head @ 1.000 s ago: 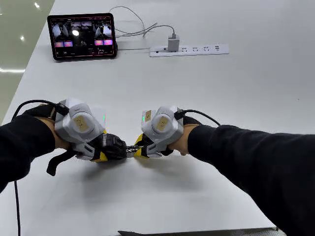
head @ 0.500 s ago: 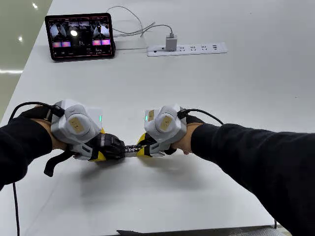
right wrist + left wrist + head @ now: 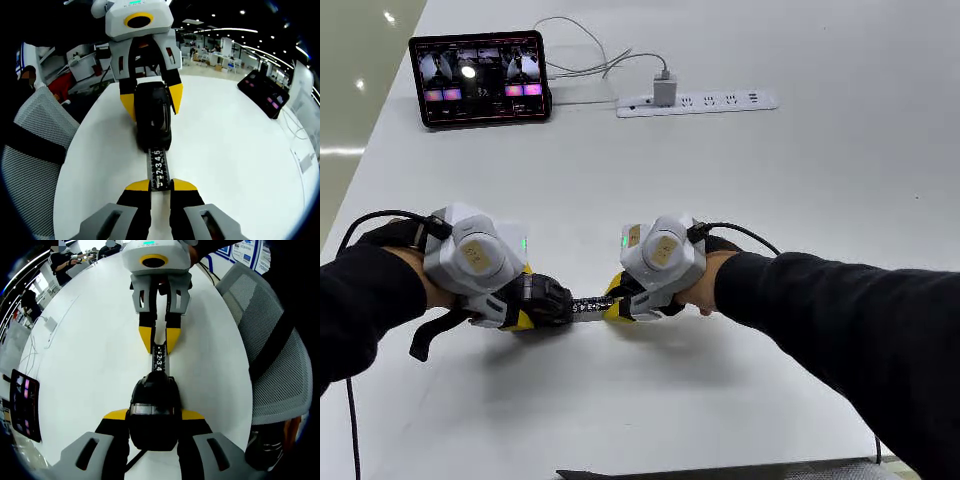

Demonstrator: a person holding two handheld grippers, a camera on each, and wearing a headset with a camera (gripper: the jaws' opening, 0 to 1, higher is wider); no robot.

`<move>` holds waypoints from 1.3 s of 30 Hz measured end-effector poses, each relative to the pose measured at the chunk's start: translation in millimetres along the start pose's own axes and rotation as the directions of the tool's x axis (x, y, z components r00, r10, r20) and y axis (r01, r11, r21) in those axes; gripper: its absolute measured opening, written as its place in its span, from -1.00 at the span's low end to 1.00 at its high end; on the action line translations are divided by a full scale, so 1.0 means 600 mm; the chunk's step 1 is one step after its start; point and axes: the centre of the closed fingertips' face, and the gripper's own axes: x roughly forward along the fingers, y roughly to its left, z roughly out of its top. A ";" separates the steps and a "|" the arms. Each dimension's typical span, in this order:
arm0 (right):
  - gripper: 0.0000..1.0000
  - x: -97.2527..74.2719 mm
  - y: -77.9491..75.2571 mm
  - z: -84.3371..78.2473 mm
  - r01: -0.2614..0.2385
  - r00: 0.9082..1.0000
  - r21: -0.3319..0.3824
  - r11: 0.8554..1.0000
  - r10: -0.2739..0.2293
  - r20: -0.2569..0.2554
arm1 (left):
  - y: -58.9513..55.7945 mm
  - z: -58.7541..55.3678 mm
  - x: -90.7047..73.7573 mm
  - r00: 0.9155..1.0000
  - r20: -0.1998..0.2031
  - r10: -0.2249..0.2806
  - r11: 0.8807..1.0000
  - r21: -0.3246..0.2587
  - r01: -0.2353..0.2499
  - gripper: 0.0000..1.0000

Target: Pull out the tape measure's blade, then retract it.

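The pull-out looks barely begun: the left gripper (image 3: 155, 416) is clenched around the black tape measure (image 3: 154, 402), down at the white desk (image 3: 770, 180). The right gripper (image 3: 160, 186) pinches the tip of the blade (image 3: 158, 169), and a short numbered stretch shows between them. Next, I judge, the two should draw apart along the blade's line, both grips firm, before the blade is eased back in. Count: one tape measure, two grippers, one tablet (image 3: 480, 78), one power strip (image 3: 700, 100).

Two grippers (image 3: 154, 415) (image 3: 159, 340), one tape measure (image 3: 154, 117)
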 end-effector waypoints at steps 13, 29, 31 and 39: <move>-0.82 -0.012 -0.002 -0.015 0.007 1.000 0.003 1.000 -0.007 -0.007 | -0.001 0.000 -0.001 1.000 0.023 -0.009 1.000 -0.001 0.009 -0.39; -0.82 -0.020 -0.001 -0.028 0.011 1.000 -0.004 1.000 -0.012 -0.013 | 0.000 0.000 0.002 1.000 0.010 -0.012 1.000 0.002 0.012 -0.39; -0.82 -0.022 -0.001 -0.030 0.012 1.000 -0.004 1.000 -0.012 -0.015 | 0.001 0.001 0.002 1.000 0.009 -0.012 1.000 -0.001 0.012 -0.39; -0.82 -0.026 0.000 -0.035 0.015 1.000 0.001 1.000 -0.015 -0.015 | 0.001 0.000 0.002 1.000 0.013 -0.007 1.000 0.001 0.007 -0.39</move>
